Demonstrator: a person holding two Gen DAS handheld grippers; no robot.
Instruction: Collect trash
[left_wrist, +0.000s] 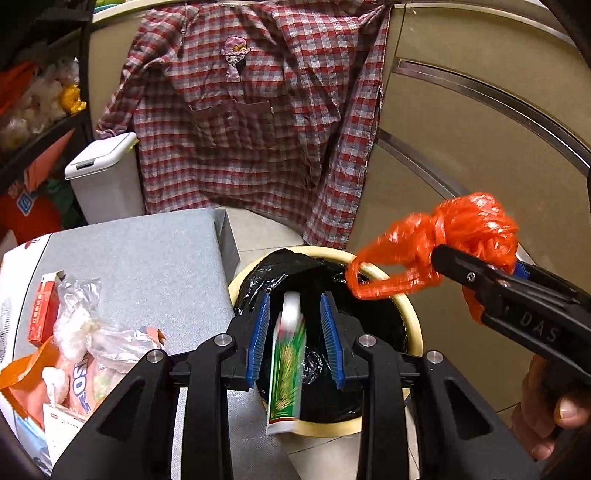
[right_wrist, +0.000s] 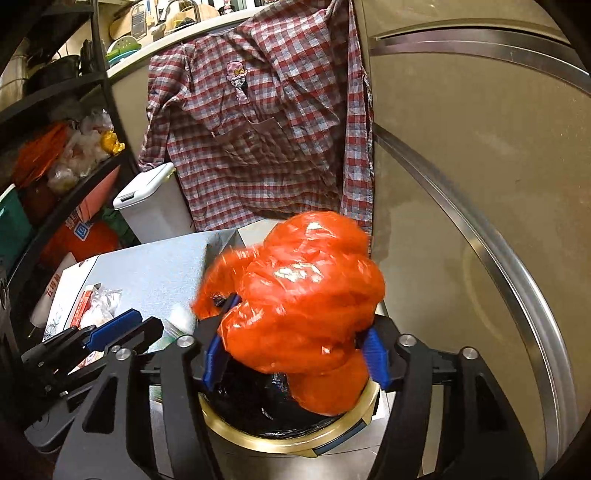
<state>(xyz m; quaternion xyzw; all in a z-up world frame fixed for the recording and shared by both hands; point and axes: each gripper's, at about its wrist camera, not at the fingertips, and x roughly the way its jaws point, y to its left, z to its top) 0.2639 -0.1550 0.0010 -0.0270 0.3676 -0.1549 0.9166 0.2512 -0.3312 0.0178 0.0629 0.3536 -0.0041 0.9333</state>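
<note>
A round bin with a cream rim (left_wrist: 413, 332) and a black liner stands on the floor below both grippers. In the left wrist view my left gripper (left_wrist: 295, 299) is open over it. A green and white tube (left_wrist: 288, 369), blurred, hangs in the gap without touching the blue pads. My right gripper (right_wrist: 295, 332) is over the same bin (right_wrist: 258, 439), jaws wide. A crumpled orange plastic bag (right_wrist: 303, 288) sits loosely between its pads, its lower part sagging into the liner. From the left wrist, the bag (left_wrist: 461, 229) drapes over the right gripper (left_wrist: 458, 284).
Left of the bin, a grey-topped box (left_wrist: 147, 258) carries a heap of wrappers, clear bags and a red carton (left_wrist: 74, 332). Behind it stand a white lidded bin (left_wrist: 103, 177) and a hanging plaid shirt (left_wrist: 258, 110). Beige cabinets (left_wrist: 480, 147) lie to the right, cluttered shelves to the left.
</note>
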